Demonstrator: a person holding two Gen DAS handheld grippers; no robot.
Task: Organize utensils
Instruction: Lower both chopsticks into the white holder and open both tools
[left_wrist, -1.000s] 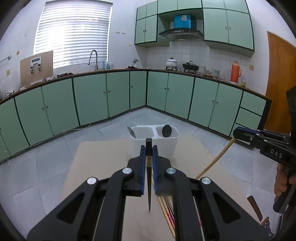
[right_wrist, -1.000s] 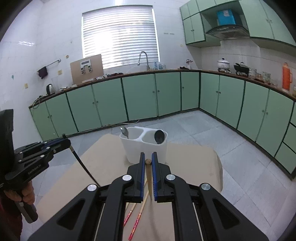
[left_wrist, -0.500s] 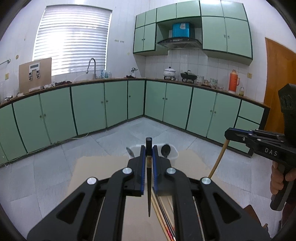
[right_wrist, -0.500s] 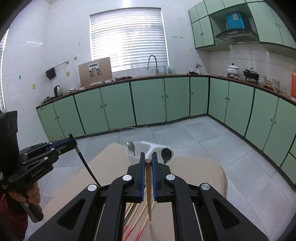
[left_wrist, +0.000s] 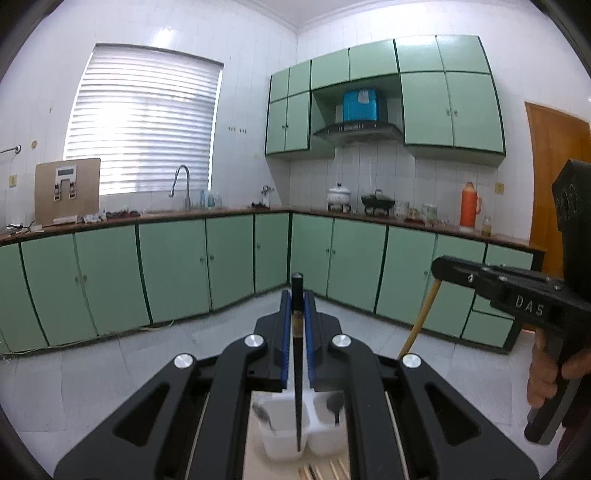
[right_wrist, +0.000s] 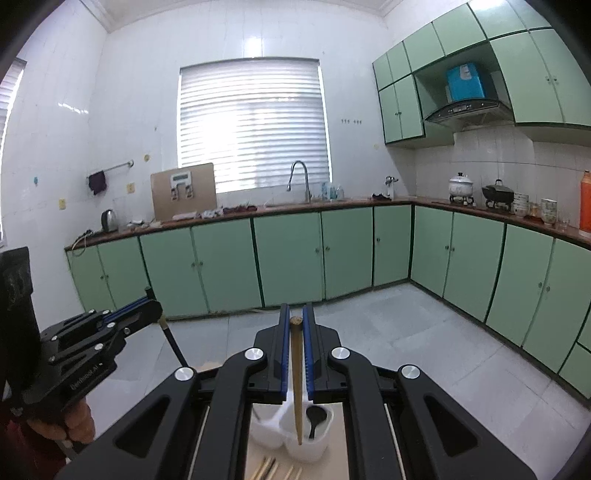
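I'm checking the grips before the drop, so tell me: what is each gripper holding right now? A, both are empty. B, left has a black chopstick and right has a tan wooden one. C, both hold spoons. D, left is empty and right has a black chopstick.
B: the left gripper is shut on a black chopstick, and the right gripper is shut on a tan wooden chopstick, both above the white holder.

Both tongs' arms hide most of the white holder.
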